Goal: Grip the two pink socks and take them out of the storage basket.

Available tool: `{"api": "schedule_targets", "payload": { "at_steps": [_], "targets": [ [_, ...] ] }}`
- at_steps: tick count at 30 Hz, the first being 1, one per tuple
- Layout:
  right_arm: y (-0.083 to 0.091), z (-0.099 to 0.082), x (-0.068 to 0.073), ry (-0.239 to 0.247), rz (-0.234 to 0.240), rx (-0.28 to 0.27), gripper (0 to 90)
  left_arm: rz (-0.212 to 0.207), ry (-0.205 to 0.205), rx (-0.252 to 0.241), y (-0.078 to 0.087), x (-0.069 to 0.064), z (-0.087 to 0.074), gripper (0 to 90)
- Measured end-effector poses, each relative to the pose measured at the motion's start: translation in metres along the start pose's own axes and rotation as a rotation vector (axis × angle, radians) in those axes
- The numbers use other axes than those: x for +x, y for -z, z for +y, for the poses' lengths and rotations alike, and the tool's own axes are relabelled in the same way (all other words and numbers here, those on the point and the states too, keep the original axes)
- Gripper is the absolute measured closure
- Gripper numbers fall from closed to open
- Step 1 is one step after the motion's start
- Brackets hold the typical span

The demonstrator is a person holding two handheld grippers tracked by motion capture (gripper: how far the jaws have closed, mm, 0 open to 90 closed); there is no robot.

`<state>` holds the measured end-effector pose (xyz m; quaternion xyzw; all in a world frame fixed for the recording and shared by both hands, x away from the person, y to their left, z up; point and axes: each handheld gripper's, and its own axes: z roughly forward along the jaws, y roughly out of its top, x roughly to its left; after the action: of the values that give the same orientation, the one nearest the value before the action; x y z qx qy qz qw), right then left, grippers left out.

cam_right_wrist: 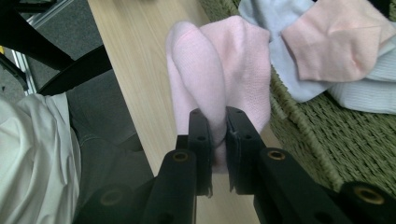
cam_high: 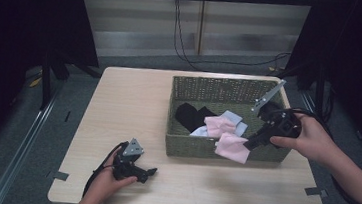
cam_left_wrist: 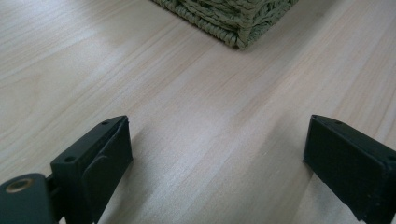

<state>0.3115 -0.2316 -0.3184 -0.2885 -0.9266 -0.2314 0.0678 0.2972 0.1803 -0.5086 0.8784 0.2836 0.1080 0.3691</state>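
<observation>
A green woven basket [cam_high: 195,86] stands on the far right part of the light wooden table [cam_high: 128,102]. The right gripper [cam_high: 249,143], held by the right hand [cam_high: 308,139], reaches over the near wall of the basket. Its jaws are closed on a pink sock [cam_high: 233,148], which hangs over the near rim, partly outside the basket. In the right gripper view the two black jaws pinch a fold of this sock [cam_right_wrist: 219,88] tightly, and the woven rim [cam_right_wrist: 299,126] runs just beside it.

Inside the basket lie more clothes: a black sock [cam_high: 190,115] at the left, a second pink piece [cam_high: 218,125] in the middle, and pale blue pieces [cam_high: 231,118] touching it at the far side. The pink piece lies on top of the pale blue ones [cam_right_wrist: 285,60].

The left gripper [cam_high: 151,171] rests low on the near left part of the table in the left hand [cam_high: 106,182], well apart from the basket. Its jaws stand wide apart with nothing between them, only bare wood, and a corner of the basket [cam_left_wrist: 238,23] is seen farther ahead.

Behind the table, black cables [cam_high: 184,42] hang down to the grey floor, and dark stands are at both sides.
</observation>
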Motion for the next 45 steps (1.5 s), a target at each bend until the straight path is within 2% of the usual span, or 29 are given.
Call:
{"api": "schedule_targets", "payload": {
  "at_steps": [12,22,31,45],
  "targets": [
    [-0.019,-0.006,0.004,0.021,0.02,0.011,81.1,0.001,0.0,0.0,0.0,0.0,0.0,7.3],
    [-0.036,-0.011,0.007,0.02,0.027,0.024,80.7,0.0,-0.002,0.002,0.0,0.0,0.0,7.3],
    [-0.053,-0.017,0.004,0.021,0.005,0.048,79.9,0.001,0.0,0.0,0.0,0.0,0.0,7.3],
    [-0.078,-0.025,0.001,0.011,0.001,0.077,78.8,0.001,-0.001,0.003,0.0,0.0,0.0,7.3]
  ]
}}
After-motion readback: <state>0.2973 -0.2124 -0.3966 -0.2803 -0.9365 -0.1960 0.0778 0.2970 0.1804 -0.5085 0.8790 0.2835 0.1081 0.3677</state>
